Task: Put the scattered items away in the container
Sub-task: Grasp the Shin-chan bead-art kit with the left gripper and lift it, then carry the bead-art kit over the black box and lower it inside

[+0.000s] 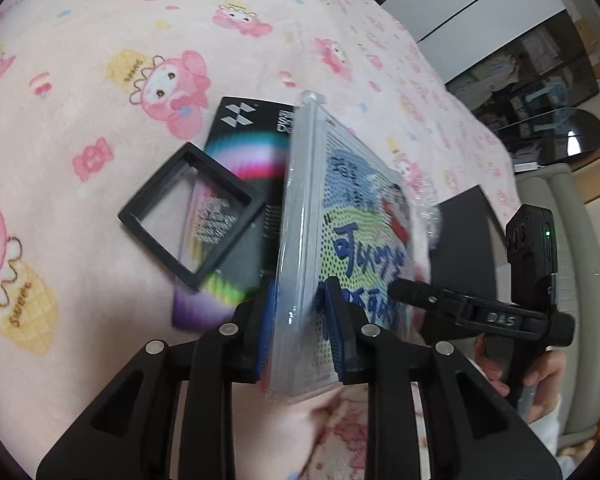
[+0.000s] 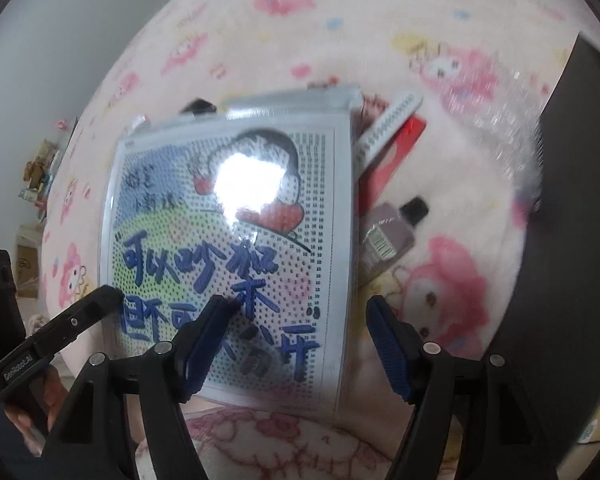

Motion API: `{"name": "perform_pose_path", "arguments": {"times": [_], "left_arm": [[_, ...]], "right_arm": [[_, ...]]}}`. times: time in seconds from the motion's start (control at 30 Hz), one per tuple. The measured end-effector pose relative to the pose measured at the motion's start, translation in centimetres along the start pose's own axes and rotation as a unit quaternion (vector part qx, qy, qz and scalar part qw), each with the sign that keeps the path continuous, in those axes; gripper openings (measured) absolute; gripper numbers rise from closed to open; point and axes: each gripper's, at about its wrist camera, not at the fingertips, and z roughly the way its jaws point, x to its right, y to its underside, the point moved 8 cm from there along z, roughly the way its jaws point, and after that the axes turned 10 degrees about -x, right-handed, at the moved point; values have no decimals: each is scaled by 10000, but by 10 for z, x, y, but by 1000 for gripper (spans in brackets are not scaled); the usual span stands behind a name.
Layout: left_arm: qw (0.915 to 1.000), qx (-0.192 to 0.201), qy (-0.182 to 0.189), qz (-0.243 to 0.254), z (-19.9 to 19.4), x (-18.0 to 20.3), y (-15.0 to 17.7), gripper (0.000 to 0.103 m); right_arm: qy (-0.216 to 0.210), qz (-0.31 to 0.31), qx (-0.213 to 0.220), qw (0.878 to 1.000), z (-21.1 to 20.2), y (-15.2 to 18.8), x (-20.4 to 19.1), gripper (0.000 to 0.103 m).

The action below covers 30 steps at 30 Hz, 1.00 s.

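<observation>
Two handheld grippers work over a bed covered by a pink blanket point(image 1: 100, 60) printed with cartoon rabbits. Nearest the left wrist camera, the left gripper point(image 1: 300, 320) has its blue-padded fingers clamped on the lower edge of a flat craft kit point(image 1: 340, 216), holding it tilted up on edge off the blanket. The kit is a thin white board sealed in glossy clear plastic. Its face carries a dotted grid pattern with a pale blue area above, a yellow-green area below, a cartoon figure with red patches, and large dark blue handwritten characters across the lower half. A bright glare patch sits on the plastic in the right wrist view.

The right gripper point(image 2: 296, 340) hangs just in front of the kit's printed face with its jaws wide apart, gripping nothing; one blue pad overlaps the board and the other stands off its right edge.

Just left of the kit, a black square frame point(image 1: 188, 212) lies on a dark box with rainbow stripes point(image 1: 240, 152). Right of the kit lie a white comb-like strip point(image 2: 388, 124), a red card point(image 2: 396, 152) and a small brown tube with a black cap point(image 2: 392, 232). Further right of the kit stands a dark container point(image 2: 572, 200), only partly in view.
</observation>
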Motion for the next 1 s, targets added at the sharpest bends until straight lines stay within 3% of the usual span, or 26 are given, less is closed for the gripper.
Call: {"name": "perform_pose_path", "arguments": {"times": [0.2, 0.33, 0.53, 0.7, 0.9, 1.0], "left_arm": [[9998, -58, -198, 33, 15, -2, -7, 36], [9988, -42, -469, 143, 10, 5, -6, 40], [9977, 378, -332, 445, -35, 29, -12, 40], [9937, 618, -116, 925, -60, 76, -10, 40], [9875, 450, 327, 1476, -40, 153, 0, 40], [9825, 257, 499, 1776, -20, 198, 6, 40]], "right_arm": [[-855, -163, -411, 9954, 19, 0, -9, 75], [-727, -263, -27, 9970, 5, -1, -12, 65], [-643, -521, 677, 9943, -45, 12, -34, 58], [-574, -626, 1232, 9887, -100, 29, -36, 58], [36, -423, 1781, 9831, -165, 62, 8, 58], [214, -172, 1961, 9802, -191, 83, 51, 58]]}}
